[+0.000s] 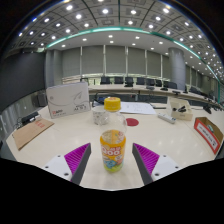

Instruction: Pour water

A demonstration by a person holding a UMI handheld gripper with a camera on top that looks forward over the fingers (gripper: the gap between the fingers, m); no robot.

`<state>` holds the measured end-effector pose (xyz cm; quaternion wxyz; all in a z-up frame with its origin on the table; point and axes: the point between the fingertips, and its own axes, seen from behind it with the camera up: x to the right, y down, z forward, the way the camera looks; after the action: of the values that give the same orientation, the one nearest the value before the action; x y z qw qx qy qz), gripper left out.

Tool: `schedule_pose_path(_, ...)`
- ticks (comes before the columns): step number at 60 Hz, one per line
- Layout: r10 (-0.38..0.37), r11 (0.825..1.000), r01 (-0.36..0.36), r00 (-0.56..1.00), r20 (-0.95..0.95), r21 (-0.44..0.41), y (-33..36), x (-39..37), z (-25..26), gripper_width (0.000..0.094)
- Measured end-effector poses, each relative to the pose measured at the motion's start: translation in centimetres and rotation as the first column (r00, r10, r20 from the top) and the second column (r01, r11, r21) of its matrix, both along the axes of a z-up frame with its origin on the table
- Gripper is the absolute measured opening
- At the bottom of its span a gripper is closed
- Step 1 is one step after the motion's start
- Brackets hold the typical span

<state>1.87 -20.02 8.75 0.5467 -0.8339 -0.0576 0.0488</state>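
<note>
The hand-held gripper (pixel 112 163) has its fingers spread apart, holding nothing. The small clear cup with a multicoloured pattern (pixel 113 150) stands on the pale table (pixel 60 140), just ahead of and between the fingers. Beyond it sits a clear container with a yellow lid (pixel 112 104). Closing off-centre could tip the light cup; squeezing hard could buckle it and spill any water, which I cannot see.

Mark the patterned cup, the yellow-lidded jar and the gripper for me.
Cup (pixel 113 149): gripper view, middle of its patterned side, between the open fingers.
Jar (pixel 112 104): gripper view, on its yellow lid, beyond the cup.
Gripper (pixel 113 160): gripper view, midway between the fingertips.
</note>
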Motion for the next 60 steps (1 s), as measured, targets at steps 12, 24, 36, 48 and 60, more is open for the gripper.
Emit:
schedule_pose_path(12,-0.077,0.996,0.076,0.997,0.020,0.035,4.4,0.0,-2.5,0.0641)
schedule_pose_path(24,-0.100,0.993,0.096,0.993,0.056,0.067,5.7,0.1,-2.2,0.0428)
schedule_pose_path(36,-0.092,0.992,0.078,0.983,0.160,0.095,7.6,-0.3,1.5,0.0377)
schedule_pose_path(48,-0.118,0.984,0.057,0.920,0.374,0.169,13.9,1.7,7.5,0.0377)
schedule_pose_path(60,-0.148,0.974,-0.025,0.684,0.714,0.225,23.4,3.8,11.2,0.0375)
